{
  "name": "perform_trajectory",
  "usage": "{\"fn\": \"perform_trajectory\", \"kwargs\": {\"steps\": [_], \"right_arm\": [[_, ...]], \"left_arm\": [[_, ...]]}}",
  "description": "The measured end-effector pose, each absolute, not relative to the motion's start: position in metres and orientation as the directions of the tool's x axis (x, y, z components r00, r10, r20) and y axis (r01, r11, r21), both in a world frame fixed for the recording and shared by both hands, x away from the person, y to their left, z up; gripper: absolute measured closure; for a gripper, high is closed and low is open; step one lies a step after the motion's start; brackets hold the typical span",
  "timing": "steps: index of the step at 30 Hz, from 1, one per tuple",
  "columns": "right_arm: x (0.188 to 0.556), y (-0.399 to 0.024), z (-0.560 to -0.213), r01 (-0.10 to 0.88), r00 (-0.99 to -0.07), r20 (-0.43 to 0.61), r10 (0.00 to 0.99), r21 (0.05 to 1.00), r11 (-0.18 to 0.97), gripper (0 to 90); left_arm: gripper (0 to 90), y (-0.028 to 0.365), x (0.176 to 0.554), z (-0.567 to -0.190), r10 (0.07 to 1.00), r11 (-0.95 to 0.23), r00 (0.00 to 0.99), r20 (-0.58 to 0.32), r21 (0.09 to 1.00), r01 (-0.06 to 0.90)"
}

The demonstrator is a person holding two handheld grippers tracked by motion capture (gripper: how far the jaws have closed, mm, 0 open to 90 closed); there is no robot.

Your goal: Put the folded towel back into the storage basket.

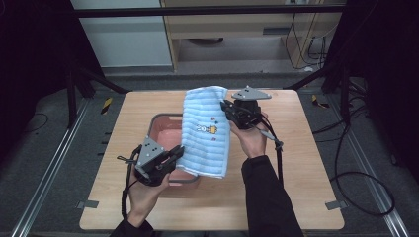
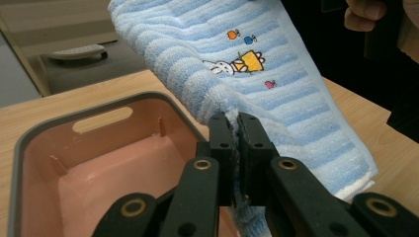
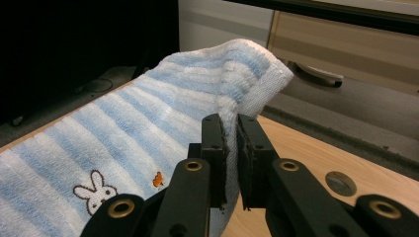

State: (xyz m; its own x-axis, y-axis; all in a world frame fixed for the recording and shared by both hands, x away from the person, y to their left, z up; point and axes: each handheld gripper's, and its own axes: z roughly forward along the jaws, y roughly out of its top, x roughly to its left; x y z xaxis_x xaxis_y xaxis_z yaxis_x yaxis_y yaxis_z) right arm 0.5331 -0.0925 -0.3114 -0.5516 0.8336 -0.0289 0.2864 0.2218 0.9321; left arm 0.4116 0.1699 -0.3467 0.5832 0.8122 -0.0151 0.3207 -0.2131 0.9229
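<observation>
The pink plastic basin point(image 1: 163, 126) with a grey rim sits on the wooden table point(image 1: 306, 163), and the part of its inside I can see is bare. I hold the blue-striped towel point(image 1: 206, 133) with its rabbit embroidery stretched above it, sloping from far to near. My left gripper point(image 1: 177, 154) is clamped on the towel's near edge, low over the basin. My right gripper point(image 1: 228, 109) pinches the far corner, raised higher.

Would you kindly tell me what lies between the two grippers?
The striped towel spans from the left gripper to the right gripper, over the pink basin, in the high view.
</observation>
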Motion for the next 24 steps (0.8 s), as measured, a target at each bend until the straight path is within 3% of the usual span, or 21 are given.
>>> {"fn": "perform_trajectory", "kwargs": {"steps": [24], "right_arm": [[0.561, -0.034, -0.326, 0.284, -0.597, -0.015, 0.802, 0.931, 0.229, 83.0]], "left_arm": [[85.7, 0.216, 0.421, -0.359, 0.864, -0.179, 0.502, -0.029, 0.915, 0.361]]}}
